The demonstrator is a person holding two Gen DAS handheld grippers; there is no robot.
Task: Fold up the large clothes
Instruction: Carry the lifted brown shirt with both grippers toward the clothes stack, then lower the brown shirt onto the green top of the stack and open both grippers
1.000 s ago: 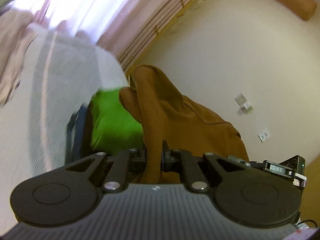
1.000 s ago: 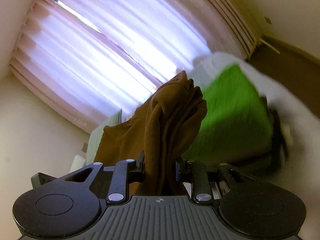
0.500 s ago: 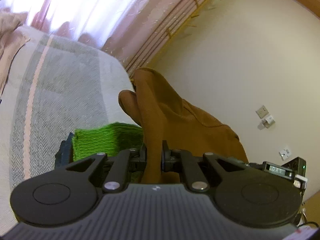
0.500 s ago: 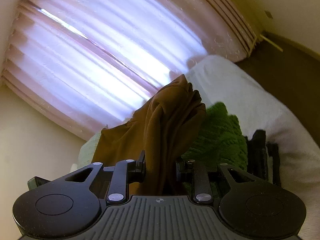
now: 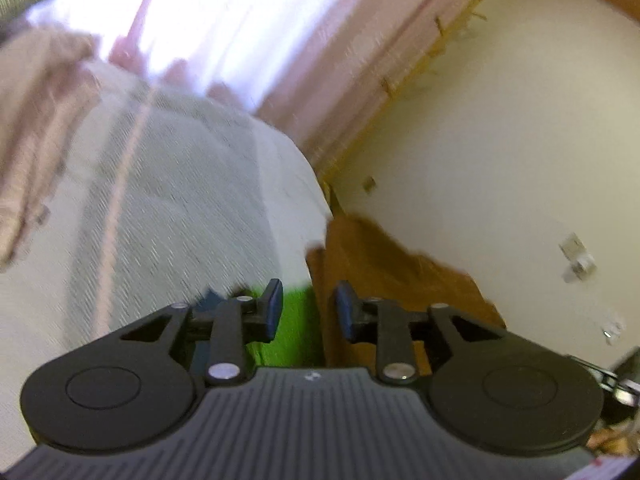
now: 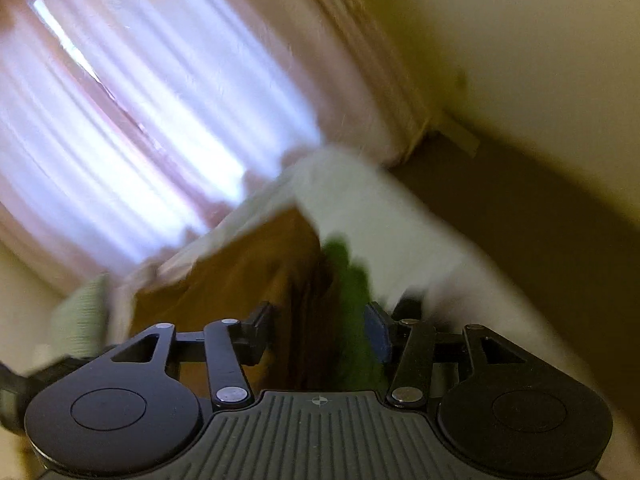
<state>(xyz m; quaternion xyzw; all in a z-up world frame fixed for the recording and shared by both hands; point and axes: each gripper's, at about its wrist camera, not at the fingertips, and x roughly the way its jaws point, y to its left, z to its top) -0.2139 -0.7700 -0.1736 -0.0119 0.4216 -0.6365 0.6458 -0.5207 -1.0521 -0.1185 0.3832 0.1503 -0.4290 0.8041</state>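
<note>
Opening at this moment, the left gripper (image 5: 306, 308) has a clear gap between its blue pads, and through that gap show the edge of the brown garment (image 5: 384, 268) and a strip of the green knit (image 5: 292, 320) beneath; neither pad presses on cloth, so nothing is gripped. The brown garment lies just ahead of and to the right of these jaws, draped at the near corner of the bed (image 5: 180, 200), whose pale woven cover carries a faint pink stripe. A pinkish-beige cloth (image 5: 36, 132) sits crumpled on the bed at the far left, well apart from the brown one. Behind the bed hang bright pink curtains (image 5: 224, 28), and a cream wall (image 5: 500, 140) with small sockets fills the right side. In the right wrist view, heavily blurred, the right gripper (image 6: 320, 332) is also opening, with its jaws standing wide; the brown garment (image 6: 248, 280) and the green knit (image 6: 352, 300) lie in the space between and beyond the fingers, and the pads look clear of the fabric. The green knit lies directly against the right side of the brown garment, both on the white bed cover (image 6: 380, 220). Beyond are the lit curtains (image 6: 140, 120) and a dark floor (image 6: 520, 208) beside the bed.
</note>
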